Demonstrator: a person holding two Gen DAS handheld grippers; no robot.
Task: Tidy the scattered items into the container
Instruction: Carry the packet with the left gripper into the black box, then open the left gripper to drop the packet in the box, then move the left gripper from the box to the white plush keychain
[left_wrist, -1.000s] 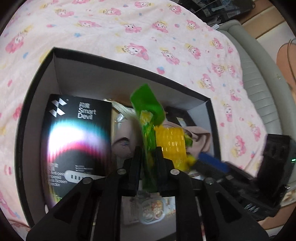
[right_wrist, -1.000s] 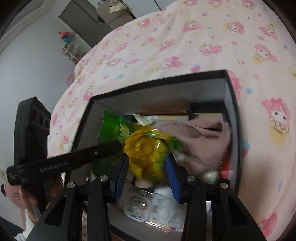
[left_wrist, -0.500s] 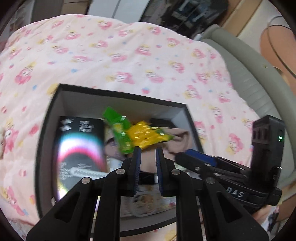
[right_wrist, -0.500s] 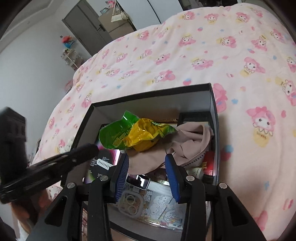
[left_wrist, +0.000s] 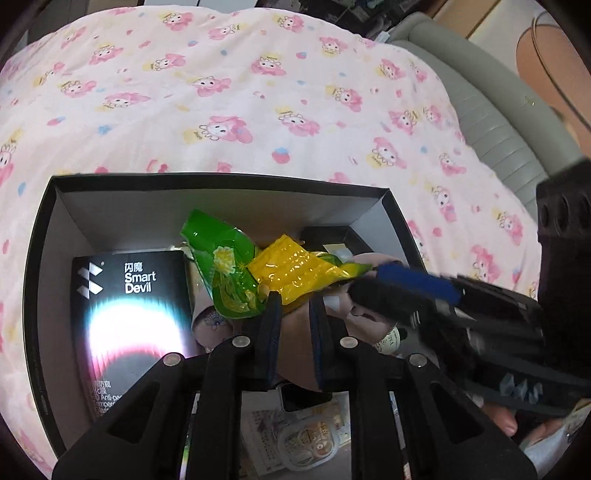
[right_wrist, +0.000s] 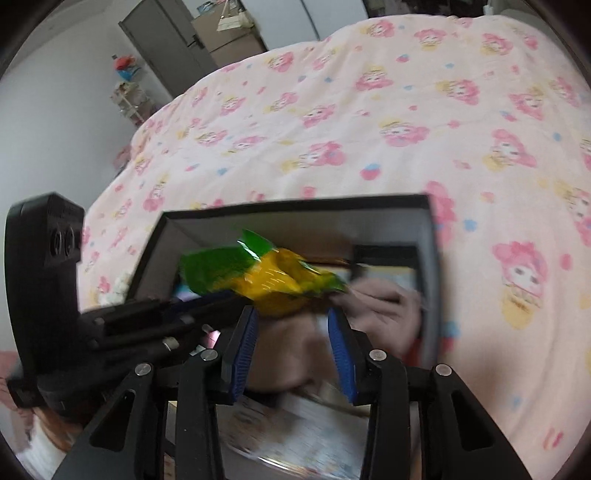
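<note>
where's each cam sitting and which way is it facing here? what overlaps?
Left wrist: on the left gripper, looking down its fingers into the black box on the bedspread; the right gripper enters from the right.
Right wrist: on the right gripper, facing down into the box; the left gripper enters from the left.
Shared: box, green-yellow snack bag, beige cloth, bedspread.

The black box (left_wrist: 129, 325) in the container reads "Smart Devil" and "Anti-pe…".
</note>
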